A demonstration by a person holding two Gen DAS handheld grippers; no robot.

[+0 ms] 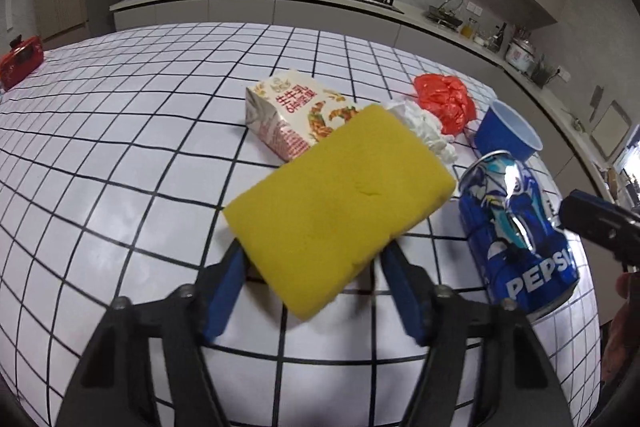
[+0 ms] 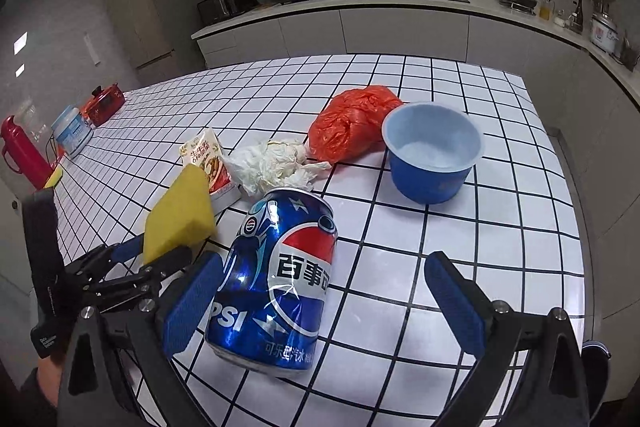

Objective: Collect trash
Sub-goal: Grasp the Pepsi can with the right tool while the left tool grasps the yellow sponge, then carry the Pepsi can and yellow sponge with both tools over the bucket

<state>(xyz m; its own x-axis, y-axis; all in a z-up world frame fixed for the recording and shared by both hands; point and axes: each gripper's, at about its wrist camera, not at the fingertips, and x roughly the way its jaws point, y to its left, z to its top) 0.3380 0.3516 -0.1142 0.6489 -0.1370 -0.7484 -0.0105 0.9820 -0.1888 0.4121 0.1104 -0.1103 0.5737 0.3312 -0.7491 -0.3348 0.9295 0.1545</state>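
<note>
My left gripper (image 1: 316, 259) is shut on a yellow sponge (image 1: 340, 203), which it holds tilted above the white tiled table (image 1: 120, 147). From the right wrist view, the sponge (image 2: 180, 211) sticks up out of the left gripper (image 2: 160, 251). A dented blue Pepsi can (image 2: 280, 275) stands between the wide fingers of my right gripper (image 2: 322, 303), close against the left pad and far from the right one. That gripper is open. Behind lie a milk carton (image 2: 208, 163), a crumpled white tissue (image 2: 276, 163), a red plastic bag (image 2: 352, 123) and a blue cup (image 2: 432, 155).
At the table's far left stand a red flask (image 2: 20, 151), a white tub (image 2: 72, 131) and a red box (image 2: 104, 99). The table's right edge (image 2: 576, 227) drops to the floor. A kitchen counter (image 2: 400, 7) with pans runs behind.
</note>
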